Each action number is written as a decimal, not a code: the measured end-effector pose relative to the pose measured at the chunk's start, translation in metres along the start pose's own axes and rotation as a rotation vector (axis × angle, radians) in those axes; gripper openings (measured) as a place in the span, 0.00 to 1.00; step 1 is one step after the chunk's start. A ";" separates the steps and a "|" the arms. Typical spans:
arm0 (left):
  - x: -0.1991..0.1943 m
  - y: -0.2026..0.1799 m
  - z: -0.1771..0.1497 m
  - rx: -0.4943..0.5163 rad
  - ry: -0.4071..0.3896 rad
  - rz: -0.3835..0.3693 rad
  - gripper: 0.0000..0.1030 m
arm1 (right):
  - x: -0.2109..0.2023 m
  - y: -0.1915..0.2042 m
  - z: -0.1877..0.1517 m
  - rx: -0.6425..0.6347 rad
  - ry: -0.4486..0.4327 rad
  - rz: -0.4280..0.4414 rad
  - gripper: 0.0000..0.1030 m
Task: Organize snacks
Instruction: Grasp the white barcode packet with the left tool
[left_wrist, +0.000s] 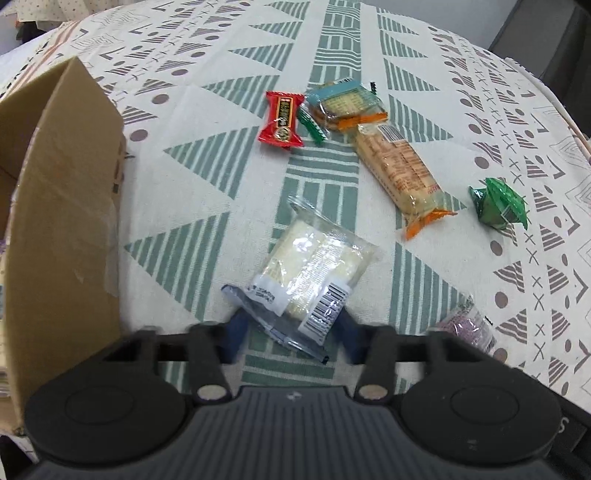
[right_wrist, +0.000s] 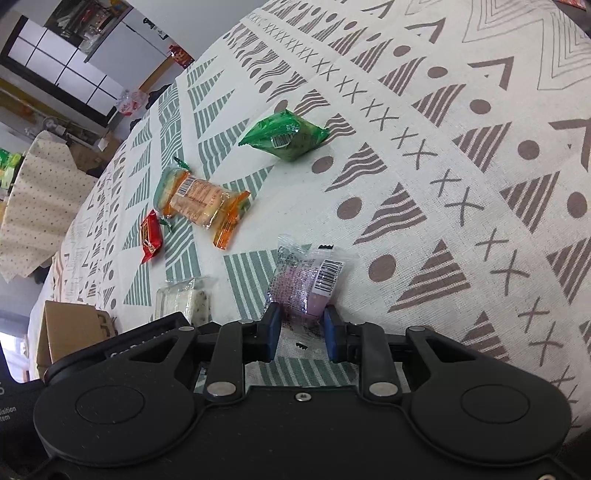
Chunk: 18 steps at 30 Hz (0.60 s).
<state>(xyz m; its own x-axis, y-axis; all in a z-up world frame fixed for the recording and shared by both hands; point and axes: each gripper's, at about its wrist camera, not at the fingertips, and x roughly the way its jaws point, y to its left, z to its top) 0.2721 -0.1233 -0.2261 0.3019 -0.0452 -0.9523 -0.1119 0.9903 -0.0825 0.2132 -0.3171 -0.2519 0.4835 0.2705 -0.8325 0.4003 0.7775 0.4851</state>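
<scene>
left tongs (left_wrist: 291, 332) wide apart around white snack (left_wrist: 314, 273) | right tongs (right_wrist: 301, 326) pinching purple snack (right_wrist: 308, 284) | box (left_wrist: 62, 221) left of left tongs | risk: slippery wrapper may slide out

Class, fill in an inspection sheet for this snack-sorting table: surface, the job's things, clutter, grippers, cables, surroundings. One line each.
Surface: patterned tablecloth, lightly creased.
Job's things: cardboard box at the left; loose on the cloth are a clear white snack pack, purple snack pack, red packet, blue-green cracker pack, long orange-ended cracker pack and green packet.
Clutter: nothing seen.
Grippers: left gripper open, fingers either side of the white pack's near end; right gripper fingers flank the purple pack, grip unclear.
Cables: nothing seen.
Surroundings: dotted cloth-covered object and a dark-framed window beyond the table.
</scene>
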 end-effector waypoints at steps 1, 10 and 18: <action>-0.001 0.002 0.001 -0.012 0.005 -0.009 0.40 | -0.001 0.001 0.000 0.001 0.002 0.003 0.23; -0.031 0.014 -0.002 -0.045 -0.049 -0.040 0.15 | -0.019 0.007 -0.003 0.003 -0.031 0.044 0.22; -0.046 0.023 -0.011 -0.079 -0.073 -0.077 0.08 | -0.036 0.012 -0.010 -0.005 -0.056 0.060 0.22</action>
<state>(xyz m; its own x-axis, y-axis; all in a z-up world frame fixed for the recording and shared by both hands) 0.2454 -0.1001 -0.1869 0.3798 -0.1083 -0.9187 -0.1589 0.9707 -0.1802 0.1925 -0.3116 -0.2189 0.5494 0.2845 -0.7857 0.3658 0.7635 0.5322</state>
